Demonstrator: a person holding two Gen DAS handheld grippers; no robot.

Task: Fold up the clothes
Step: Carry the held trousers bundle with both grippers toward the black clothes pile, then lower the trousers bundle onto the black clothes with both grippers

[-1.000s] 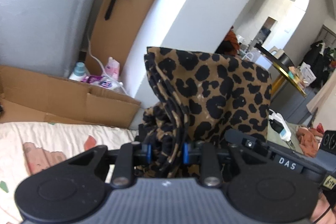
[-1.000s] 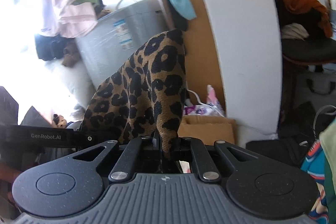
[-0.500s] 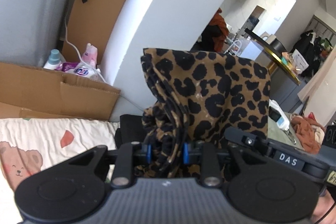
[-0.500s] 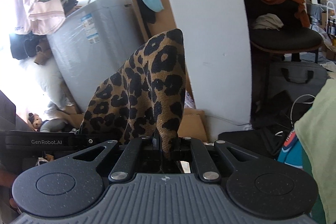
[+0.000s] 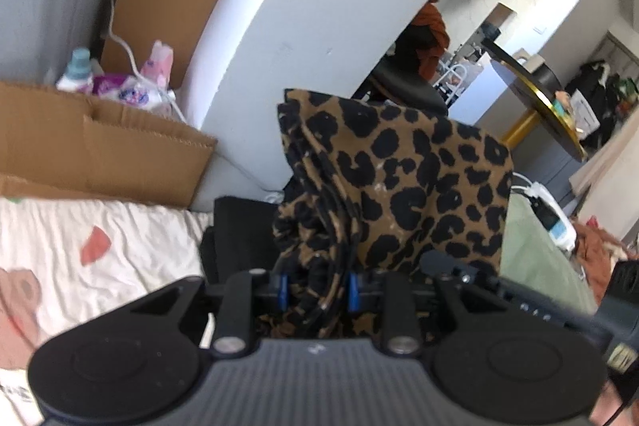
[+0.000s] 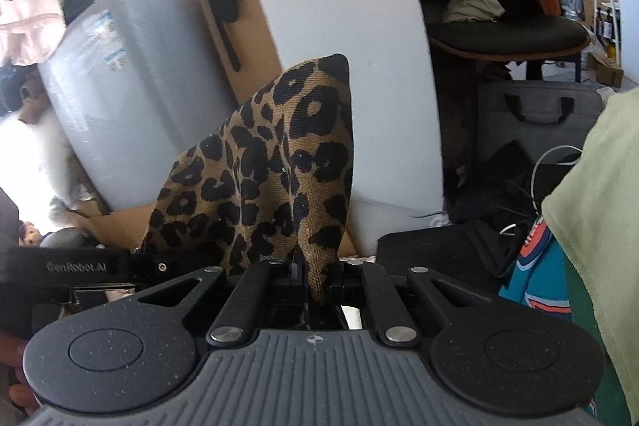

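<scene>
A leopard-print garment (image 5: 399, 186) is held up off the bed between both grippers. My left gripper (image 5: 315, 290) is shut on a thick bunched edge of it, the cloth filling the gap between the blue pads. In the right wrist view the same leopard-print garment (image 6: 275, 170) rises as a pointed flap, and my right gripper (image 6: 313, 274) is shut on a thin corner of it. The other gripper's black body (image 6: 76, 266) shows at the left of that view. The garment's lower part is hidden behind the gripper bodies.
A white bedsheet with cartoon prints (image 5: 100, 238) lies at lower left, with an open cardboard box (image 5: 100, 146) behind it. A white pillar (image 6: 339, 6), a grey wrapped appliance (image 6: 127, 86), a dark chair with orange clothes (image 6: 507, 26) and a pale green cloth (image 6: 599, 206) stand around.
Both grippers have sunk and moved across with the garment still held; the background has slid up, and more of the bedsheet and the pale green cloth show now.
</scene>
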